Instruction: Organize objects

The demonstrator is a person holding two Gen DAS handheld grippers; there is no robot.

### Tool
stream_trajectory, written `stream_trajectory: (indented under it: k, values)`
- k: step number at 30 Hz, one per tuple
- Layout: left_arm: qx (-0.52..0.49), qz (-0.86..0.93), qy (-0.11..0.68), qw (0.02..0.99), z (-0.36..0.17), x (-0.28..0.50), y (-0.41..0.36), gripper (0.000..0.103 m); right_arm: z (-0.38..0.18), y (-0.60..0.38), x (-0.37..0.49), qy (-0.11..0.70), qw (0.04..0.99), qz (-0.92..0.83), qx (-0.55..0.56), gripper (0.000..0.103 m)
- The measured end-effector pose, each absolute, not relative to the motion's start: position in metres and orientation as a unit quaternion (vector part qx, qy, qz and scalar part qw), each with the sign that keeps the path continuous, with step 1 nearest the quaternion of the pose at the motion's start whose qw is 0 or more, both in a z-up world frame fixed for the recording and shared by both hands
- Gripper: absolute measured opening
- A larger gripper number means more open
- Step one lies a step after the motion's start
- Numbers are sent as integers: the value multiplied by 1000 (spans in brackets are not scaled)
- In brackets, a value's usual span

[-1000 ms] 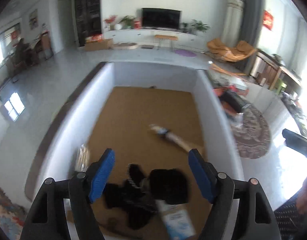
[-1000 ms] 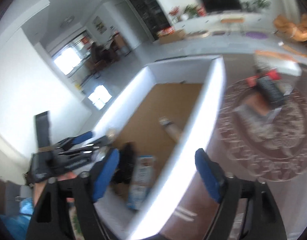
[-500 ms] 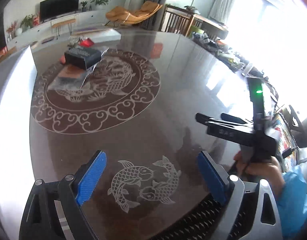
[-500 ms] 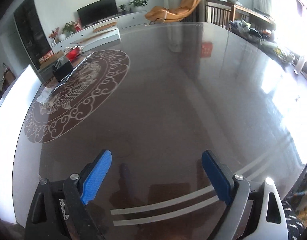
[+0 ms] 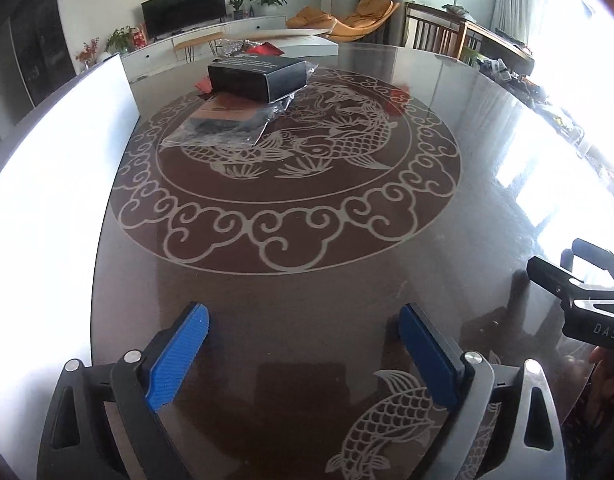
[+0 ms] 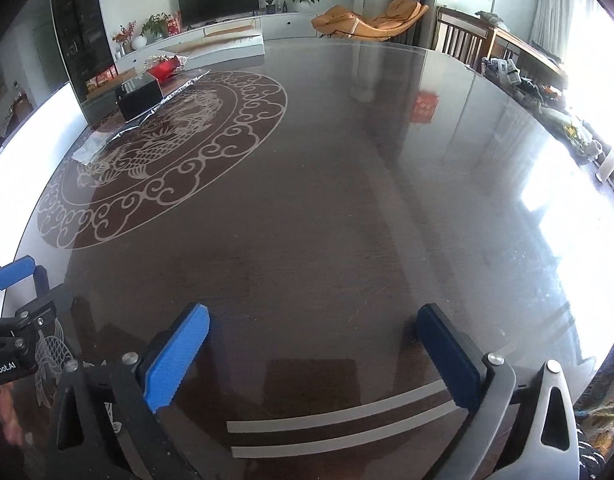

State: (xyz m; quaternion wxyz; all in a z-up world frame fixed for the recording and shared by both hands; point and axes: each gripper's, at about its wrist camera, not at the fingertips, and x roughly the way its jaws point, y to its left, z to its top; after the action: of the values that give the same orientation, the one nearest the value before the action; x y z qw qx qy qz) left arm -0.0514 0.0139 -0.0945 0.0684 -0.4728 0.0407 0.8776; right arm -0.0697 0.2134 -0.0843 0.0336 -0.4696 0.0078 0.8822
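A black box (image 5: 259, 74) lies at the far side of the dark round table (image 5: 307, 264), resting on a clear plastic packet (image 5: 223, 124) with a brown and black item inside. A red item (image 6: 163, 68) and crinkled foil lie behind the box (image 6: 139, 96). My left gripper (image 5: 303, 344) is open and empty, low over the near table, well short of the box. My right gripper (image 6: 315, 344) is open and empty over bare table to the right. The left gripper also shows at the left edge of the right wrist view (image 6: 15, 320).
A white box wall (image 5: 47, 208) runs along the table's left side. The table carries a pale fish-and-cloud medallion (image 5: 291, 168). The right gripper's body shows at the right edge of the left wrist view (image 5: 587, 304). Clutter lines a sideboard (image 6: 547, 92) beyond the table's far right.
Both grippers have swung away from the white box with the brown floor and now face the dark table. In the last half second the left one turned toward the black box.
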Motion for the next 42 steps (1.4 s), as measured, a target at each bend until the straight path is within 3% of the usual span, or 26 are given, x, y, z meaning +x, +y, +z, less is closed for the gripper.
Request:
stream_trajectory:
  k: [19, 23, 30, 36, 37, 40, 42]
  values:
    - [-461, 885, 33, 62, -93, -62, -4, 103, -83, 214, -78, -3, 10, 867, -498, 103]
    - [-459, 886, 32, 61, -92, -61, -4, 103, -74, 200, -127, -24, -39, 850, -525, 102]
    - [-457, 887, 32, 61, -92, -60, -4, 103, -13, 87, -245, -127, -165, 865, -457, 102]
    - [-457, 887, 32, 61, -93, -60, -4, 103, -28, 7, -328, -185, -164, 839, -485, 102]
    - [-457, 887, 32, 61, -93, -60, -4, 103, -33, 3, -335, -185, -160, 836, -491, 100]
    - [-457, 887, 32, 61, -93, -60, -4, 103, -46, 12, -344, -140, -180, 818, -529, 63]
    - [-457, 887, 32, 61, -93, -60, -4, 103, -43, 22, -335, -135, -176, 826, -518, 61]
